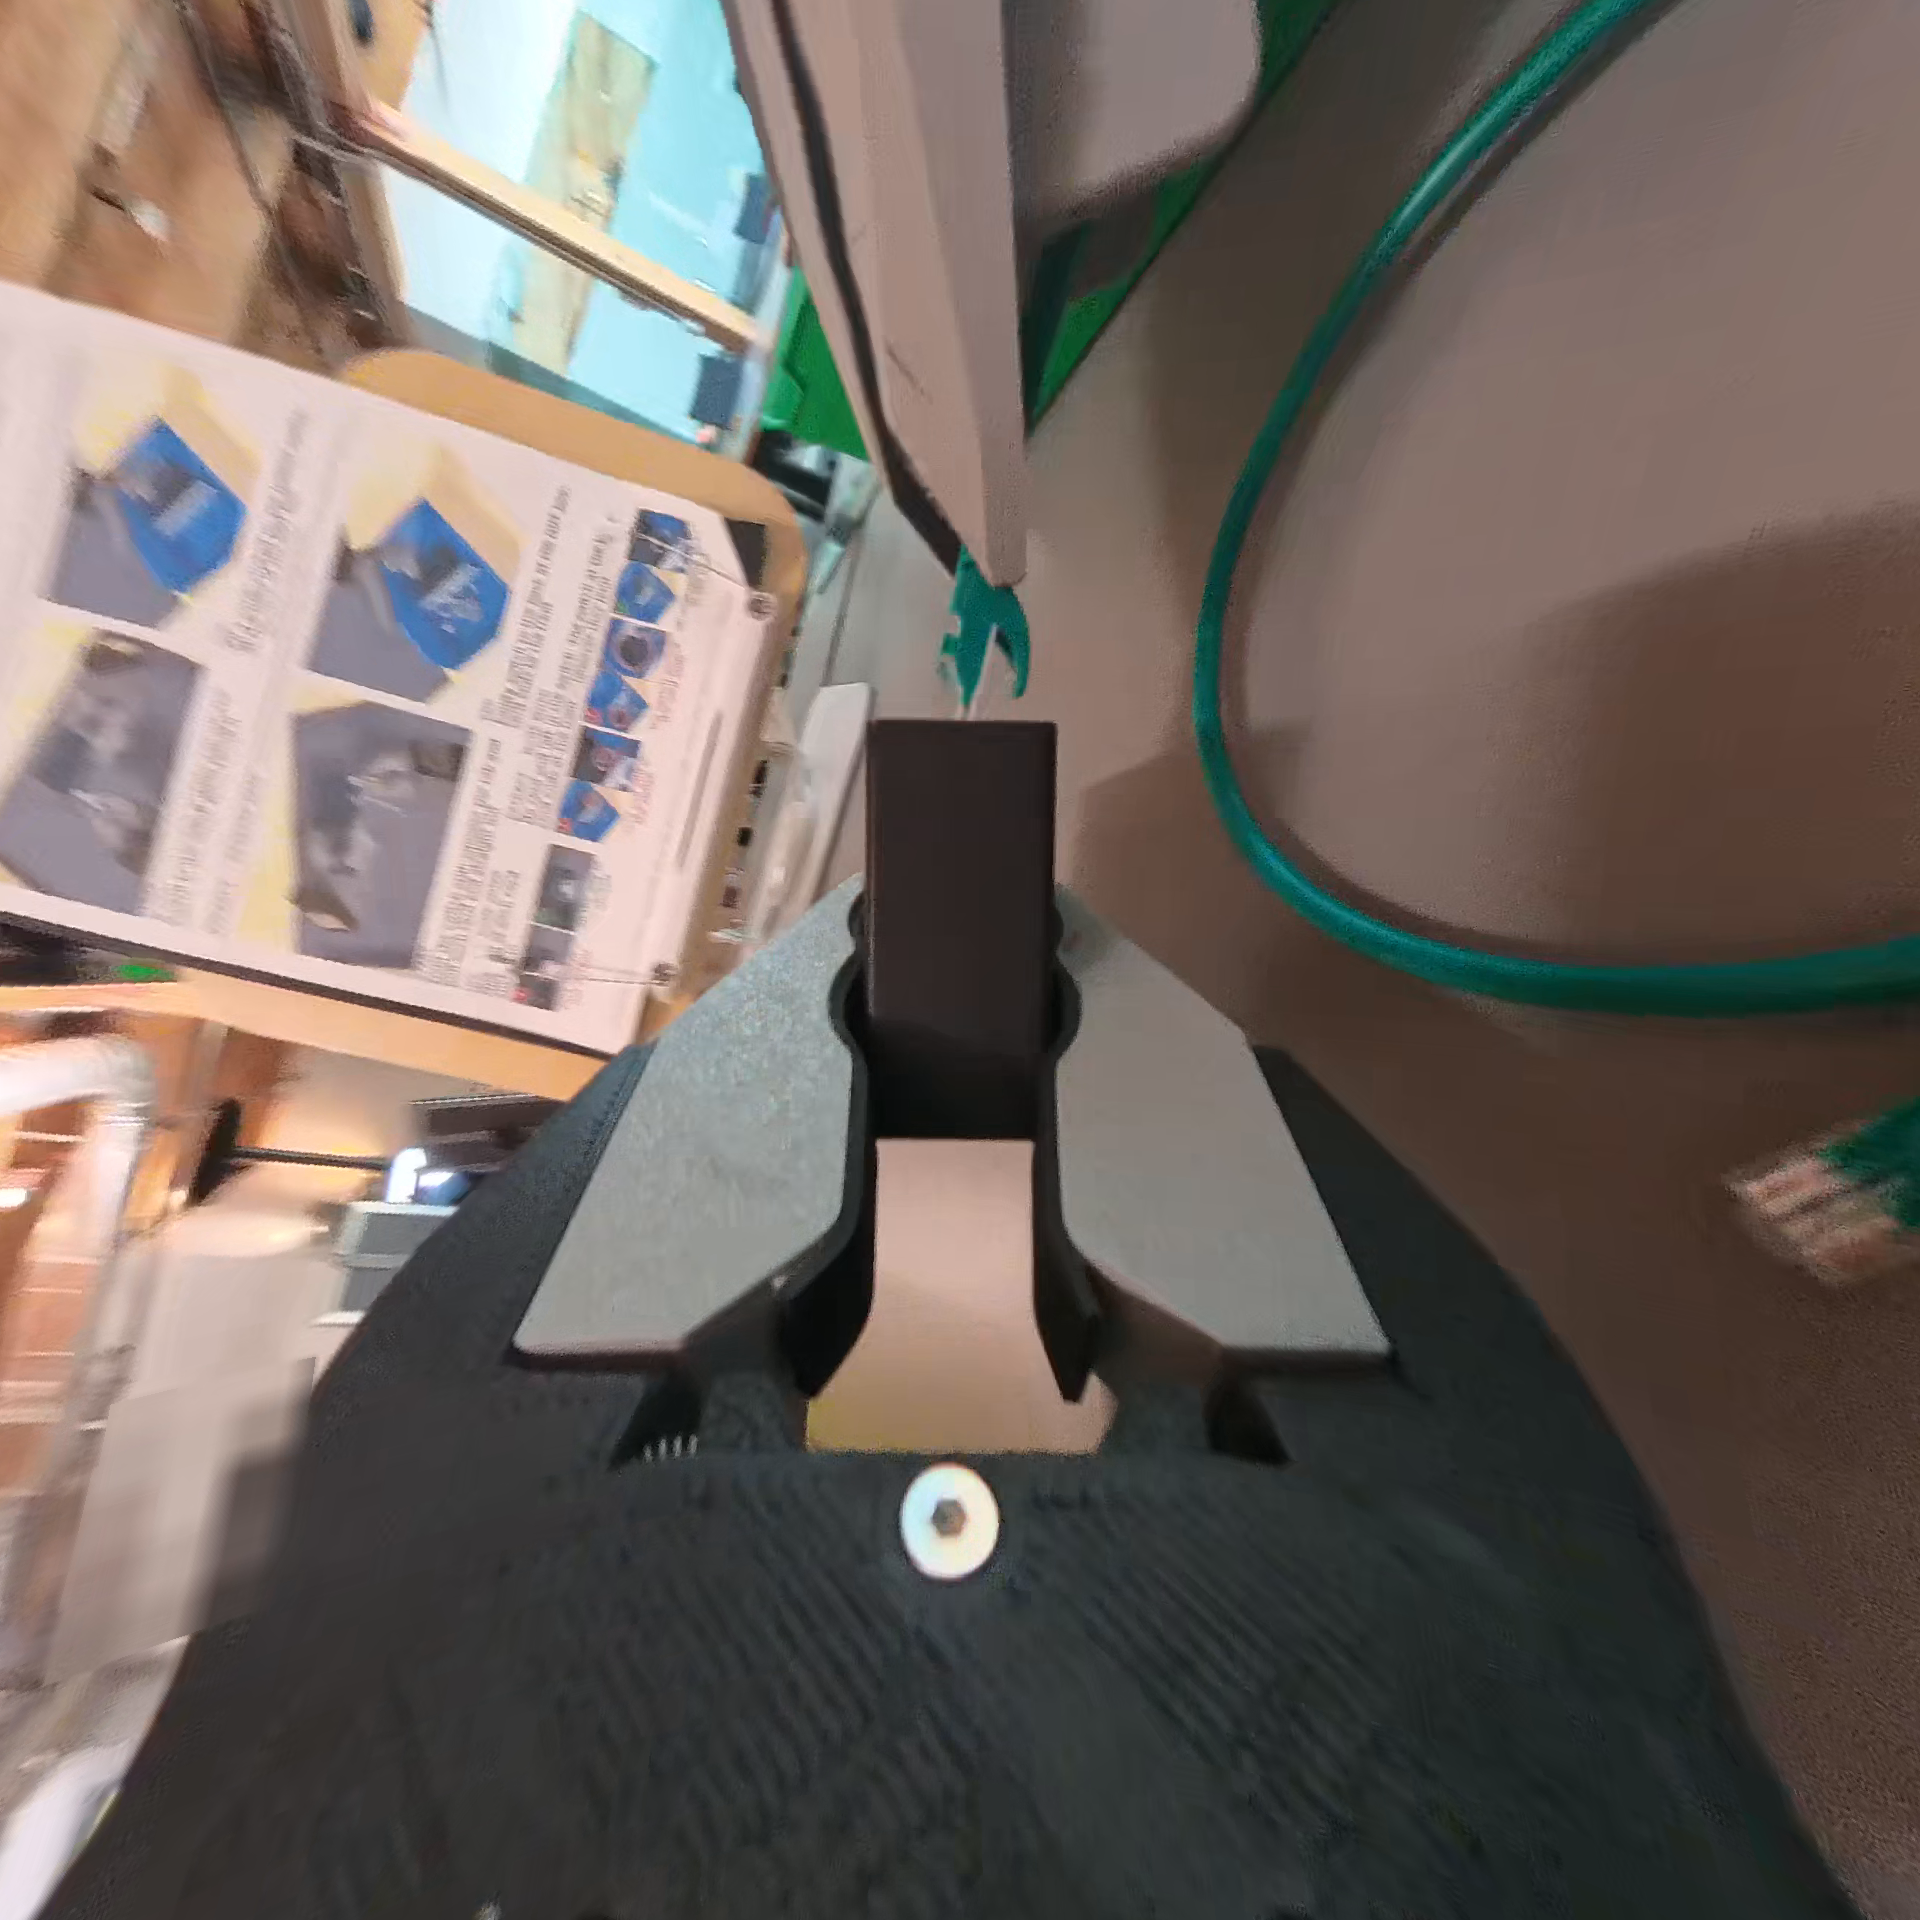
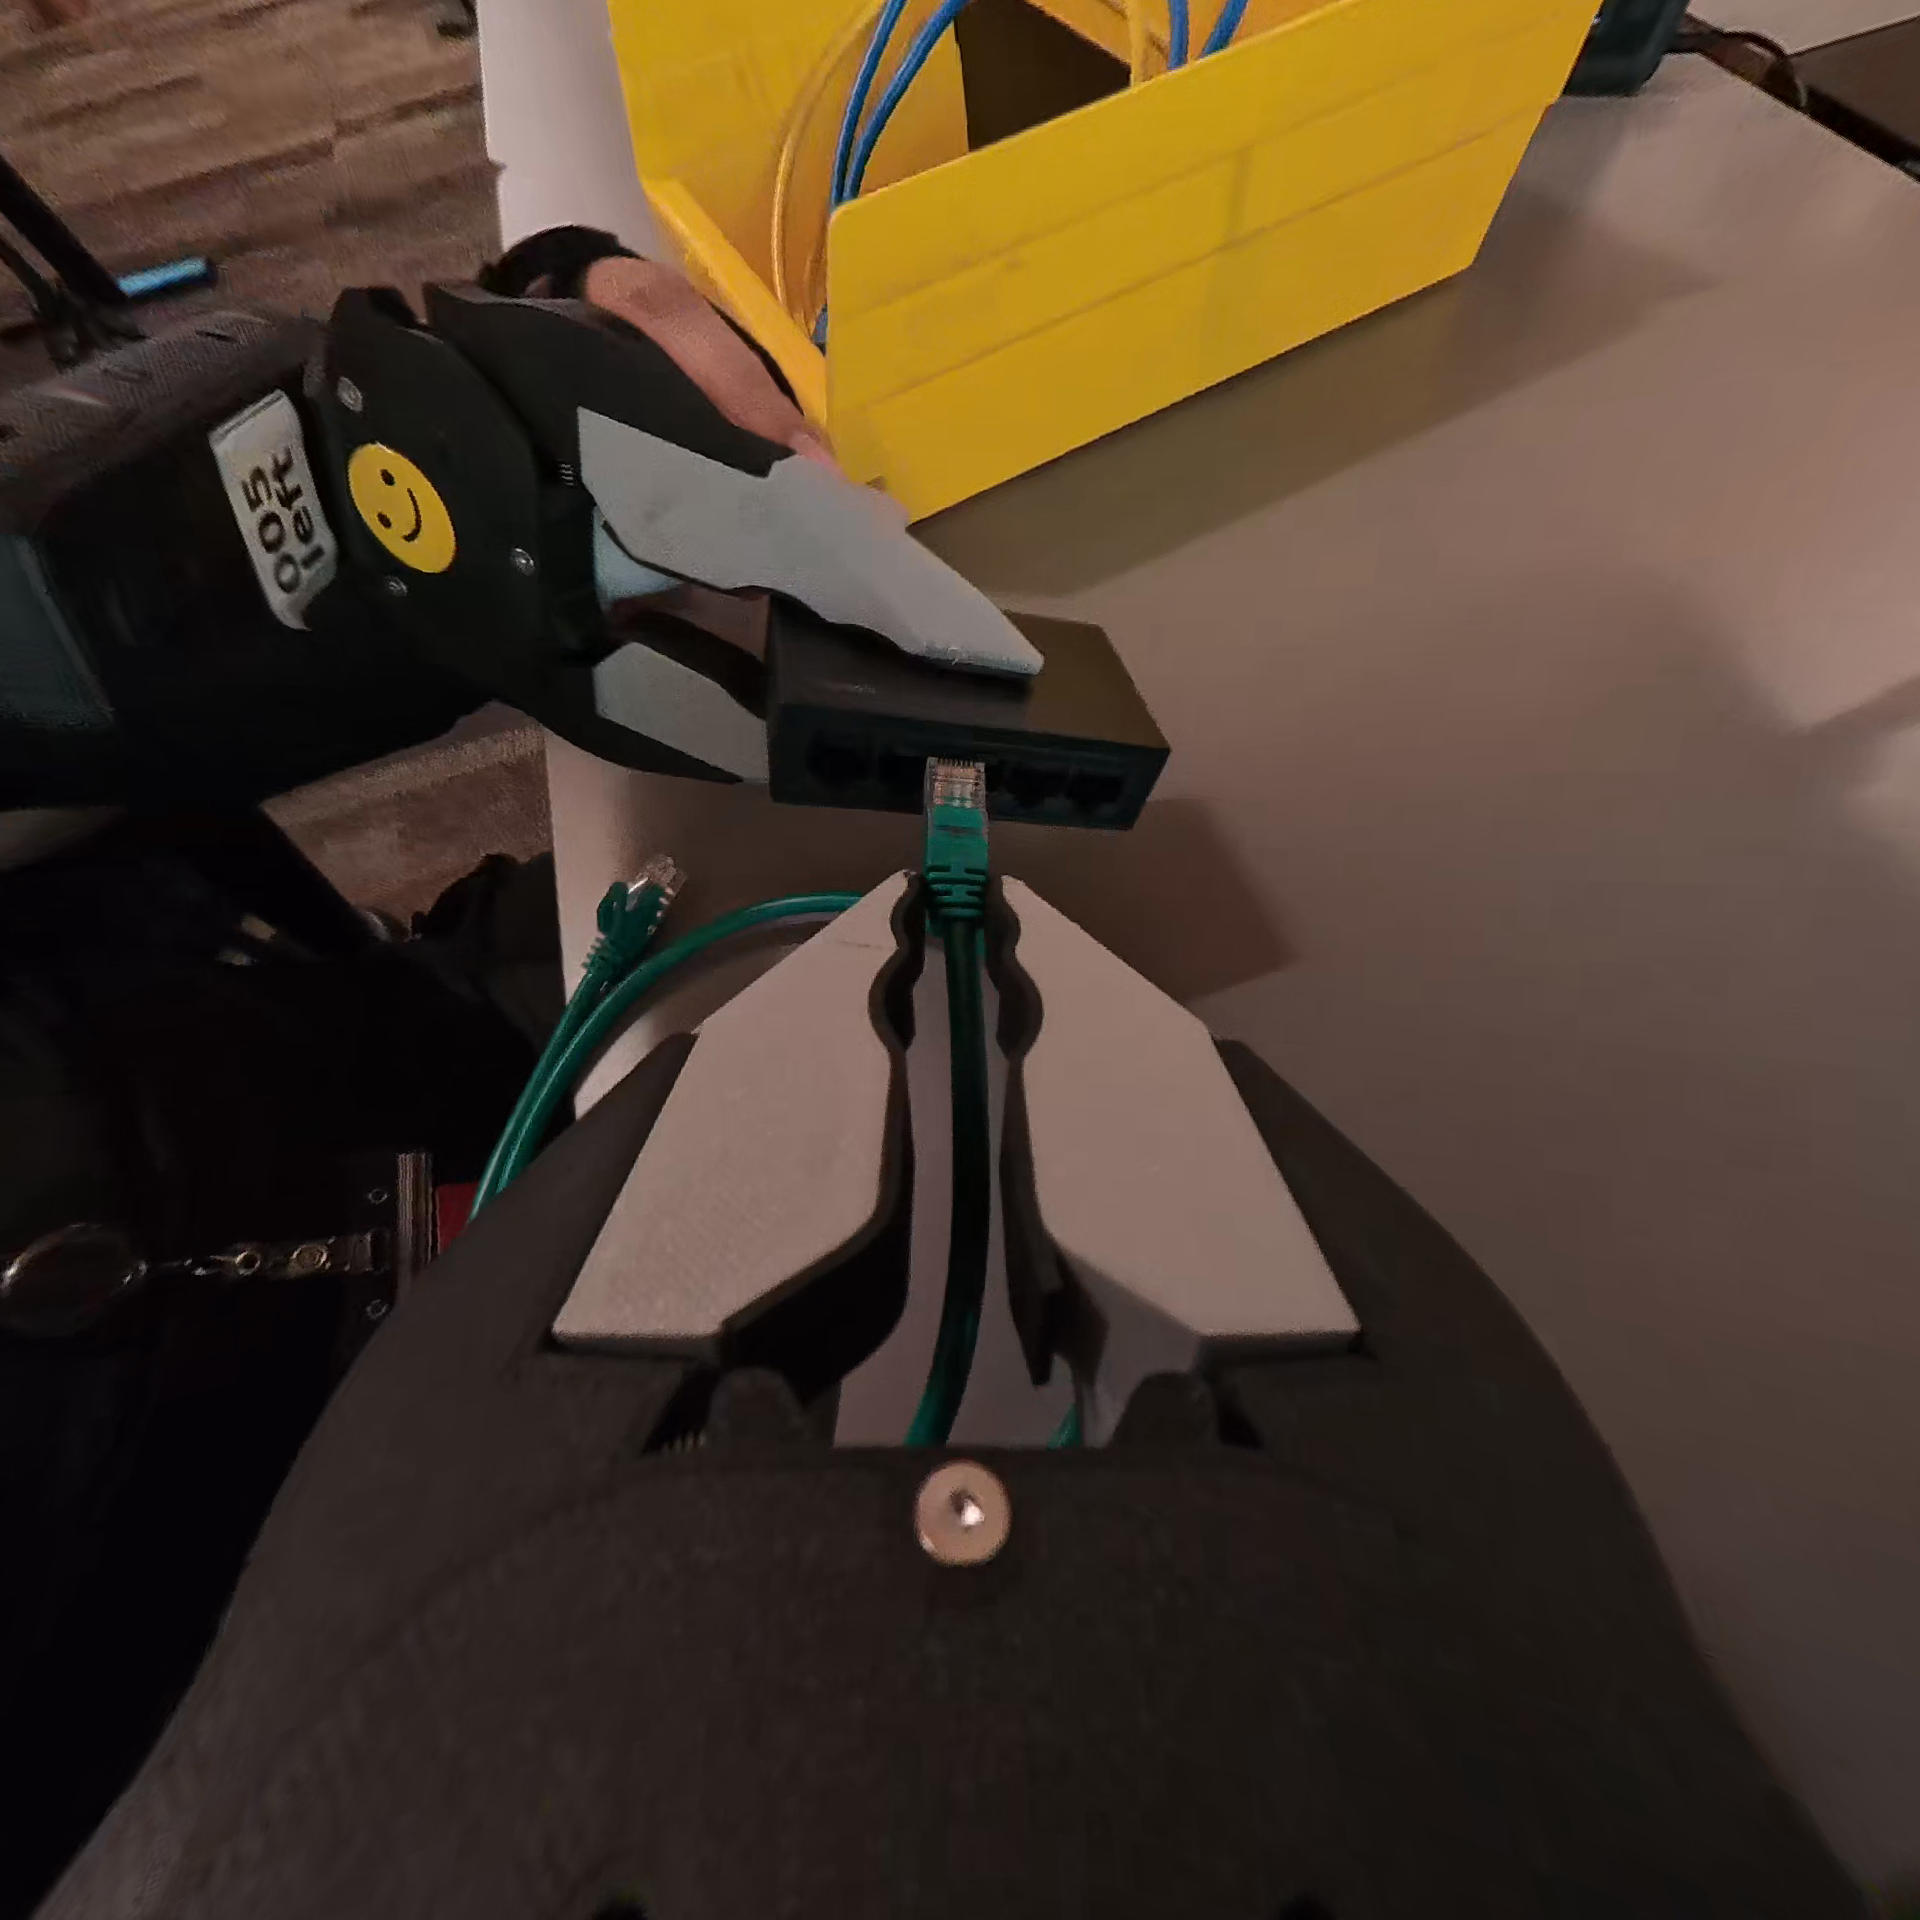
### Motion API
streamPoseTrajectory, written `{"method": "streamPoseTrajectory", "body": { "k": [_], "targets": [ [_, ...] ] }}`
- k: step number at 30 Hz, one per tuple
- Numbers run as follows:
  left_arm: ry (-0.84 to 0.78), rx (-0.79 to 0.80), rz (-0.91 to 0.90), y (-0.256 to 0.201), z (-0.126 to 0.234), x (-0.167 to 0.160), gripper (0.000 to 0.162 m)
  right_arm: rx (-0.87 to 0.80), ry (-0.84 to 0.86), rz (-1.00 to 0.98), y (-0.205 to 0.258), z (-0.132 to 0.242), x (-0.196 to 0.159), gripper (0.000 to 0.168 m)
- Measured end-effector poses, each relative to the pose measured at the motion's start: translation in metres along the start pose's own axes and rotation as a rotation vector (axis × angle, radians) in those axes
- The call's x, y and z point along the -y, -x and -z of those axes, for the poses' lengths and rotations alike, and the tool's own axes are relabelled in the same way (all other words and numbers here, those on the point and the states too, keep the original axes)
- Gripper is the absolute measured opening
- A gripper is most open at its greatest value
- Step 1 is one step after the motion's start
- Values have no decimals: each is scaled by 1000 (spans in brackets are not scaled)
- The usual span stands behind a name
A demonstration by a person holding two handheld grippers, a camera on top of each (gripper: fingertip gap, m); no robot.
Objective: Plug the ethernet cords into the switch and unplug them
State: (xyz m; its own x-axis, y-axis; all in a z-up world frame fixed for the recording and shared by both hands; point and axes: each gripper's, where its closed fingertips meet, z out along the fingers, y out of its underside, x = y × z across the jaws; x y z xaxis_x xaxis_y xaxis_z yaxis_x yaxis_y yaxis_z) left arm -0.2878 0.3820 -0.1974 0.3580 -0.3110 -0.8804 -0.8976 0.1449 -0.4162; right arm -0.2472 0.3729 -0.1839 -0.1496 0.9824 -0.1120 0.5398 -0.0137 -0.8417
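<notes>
Black switch (image 2: 966,717) sat at table (image 2: 1507,935) edge, port row facing right wrist camera; left gripper (image 2: 883,717) clamped on it — one finger (image 2: 831,566) over top, other at its 9 o'clock end. Green ethernet cord (image 2: 966,1091) pinched behind boot in right gripper (image 2: 956,894); clear plug (image 2: 956,784) met middle port — depth of seating unclear. Second green plug (image 2: 639,899) lay loose at 8 o'clock of switch; yellow bin (image 2: 1143,312) with blue cables (image 2: 883,104) at 12 o'clock. In left wrist view, switch (image 1: 961,883) filled closed jaws; cord loop (image 1: 1299,831) at 3 o'clock.
</notes>
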Motion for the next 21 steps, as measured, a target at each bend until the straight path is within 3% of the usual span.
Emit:
{"method": "streamPoseTrajectory", "body": {
  "k": [5,21],
  "targets": [
    [-24,49,-22,7,3,4,26,55,53,12,18,7,3,8],
    [-71,53,-47,4,6,13,26,4,157,70,19,8,0,9]
  ]
}}
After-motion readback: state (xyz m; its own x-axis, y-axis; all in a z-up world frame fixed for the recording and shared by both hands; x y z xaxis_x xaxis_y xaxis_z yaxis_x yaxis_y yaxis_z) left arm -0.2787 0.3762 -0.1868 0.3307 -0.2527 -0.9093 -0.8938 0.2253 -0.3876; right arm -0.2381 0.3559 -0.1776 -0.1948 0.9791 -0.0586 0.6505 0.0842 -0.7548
